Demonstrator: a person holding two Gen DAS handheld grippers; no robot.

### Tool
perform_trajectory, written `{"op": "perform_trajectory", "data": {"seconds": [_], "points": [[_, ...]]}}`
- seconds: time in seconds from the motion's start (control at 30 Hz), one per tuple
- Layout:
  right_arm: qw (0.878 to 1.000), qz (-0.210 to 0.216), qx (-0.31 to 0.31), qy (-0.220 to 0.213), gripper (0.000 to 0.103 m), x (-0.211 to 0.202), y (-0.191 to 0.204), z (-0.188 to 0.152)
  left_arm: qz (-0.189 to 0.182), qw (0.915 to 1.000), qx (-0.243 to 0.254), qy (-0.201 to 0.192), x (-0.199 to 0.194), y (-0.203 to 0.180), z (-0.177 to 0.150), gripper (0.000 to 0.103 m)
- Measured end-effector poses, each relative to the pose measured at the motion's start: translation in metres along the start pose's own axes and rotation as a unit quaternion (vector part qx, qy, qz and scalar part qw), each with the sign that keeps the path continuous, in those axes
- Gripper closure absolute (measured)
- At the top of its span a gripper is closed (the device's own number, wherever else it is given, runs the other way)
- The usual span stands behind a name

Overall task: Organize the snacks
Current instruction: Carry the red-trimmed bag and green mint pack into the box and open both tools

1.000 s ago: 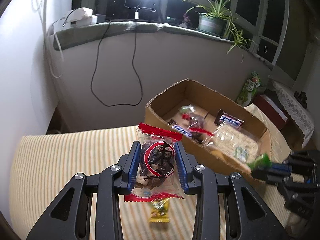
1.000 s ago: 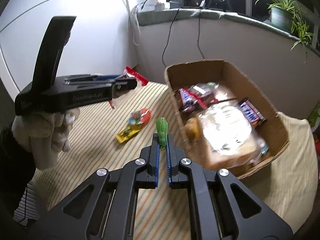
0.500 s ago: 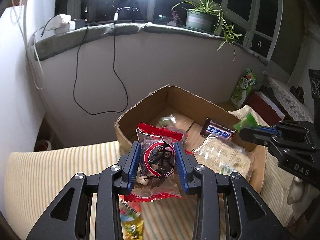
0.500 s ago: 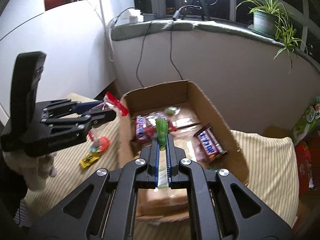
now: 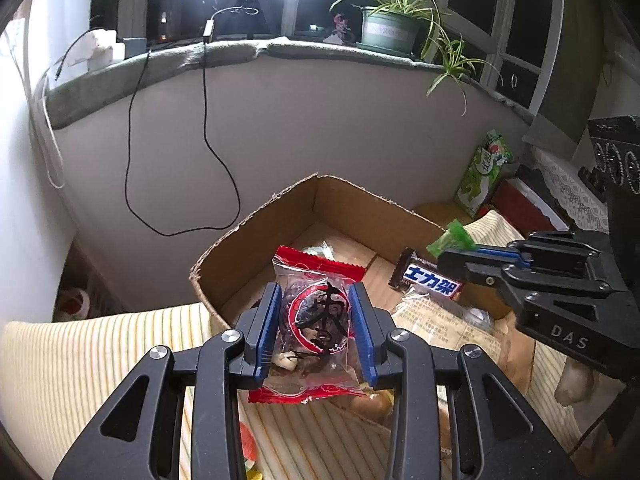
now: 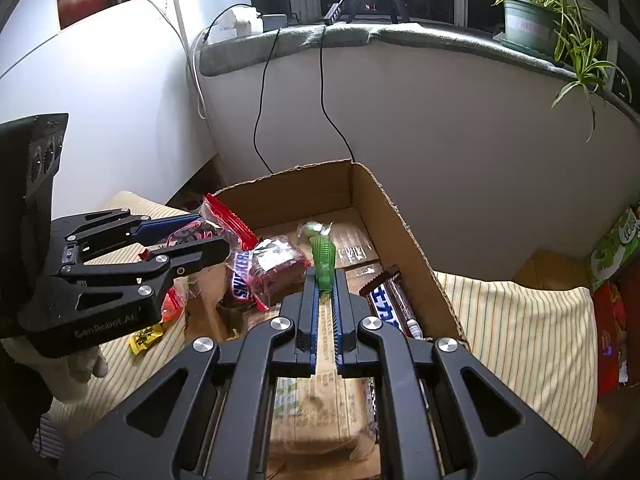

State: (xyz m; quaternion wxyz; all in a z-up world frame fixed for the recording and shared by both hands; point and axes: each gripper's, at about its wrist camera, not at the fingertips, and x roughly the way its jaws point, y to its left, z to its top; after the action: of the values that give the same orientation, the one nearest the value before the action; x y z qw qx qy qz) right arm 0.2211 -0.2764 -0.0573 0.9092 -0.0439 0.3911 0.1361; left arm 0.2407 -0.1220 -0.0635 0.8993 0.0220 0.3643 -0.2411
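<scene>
The left claw point(image 5: 316, 328) pinches a clear packet point(image 5: 314, 330) with red sealed ends, a red ring and a black character printed over dark fruit inside; it hangs above the near corner of the box point(image 5: 256, 236). The right claw point(image 6: 325, 280) is pressed together on a thin green wrapper point(image 6: 323, 260), whose crimped tip sticks up past the blue pads, over the middle of the box. In the open cardboard box lie a brown bar point(image 6: 390, 306) with white characters, a Snickers point(image 6: 240, 280), a red-edged bag point(image 6: 280, 266) of dark pieces, a pale green candy point(image 6: 310, 229) and a large clear pack point(image 6: 316, 404) of flat pale food. The striped surface point(image 6: 516, 344) carries a yellow sweet point(image 6: 146, 336) and a red one point(image 6: 174, 306), partly hidden behind the left claw. Claw frames cover the box's near wall. A plant point(image 5: 394, 26) and cables point(image 5: 208, 136) sit on the sill beyond.
</scene>
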Motion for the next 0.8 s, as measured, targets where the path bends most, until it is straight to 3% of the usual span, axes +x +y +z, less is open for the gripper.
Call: {"op": "perform_trajectory", "data": {"seconds": [0.63, 0.73, 0.8], "points": [[1.000, -0.004, 0.007, 0.017, 0.095, 0.011, -0.002, 0.005, 0.007, 0.9999, 0.010, 0.004, 0.003, -0.006, 0.001, 0.069], [1.000, -0.010, 0.008, 0.015, 0.084, 0.009, -0.002, 0.004, 0.010, 0.9999, 0.012, 0.003, 0.002, -0.007, 0.001, 0.068], [1.000, -0.014, 0.008, 0.013, 0.068, 0.007, -0.002, 0.004, 0.012, 0.9998, 0.014, 0.002, 0.002, -0.007, 0.001, 0.065]]}}
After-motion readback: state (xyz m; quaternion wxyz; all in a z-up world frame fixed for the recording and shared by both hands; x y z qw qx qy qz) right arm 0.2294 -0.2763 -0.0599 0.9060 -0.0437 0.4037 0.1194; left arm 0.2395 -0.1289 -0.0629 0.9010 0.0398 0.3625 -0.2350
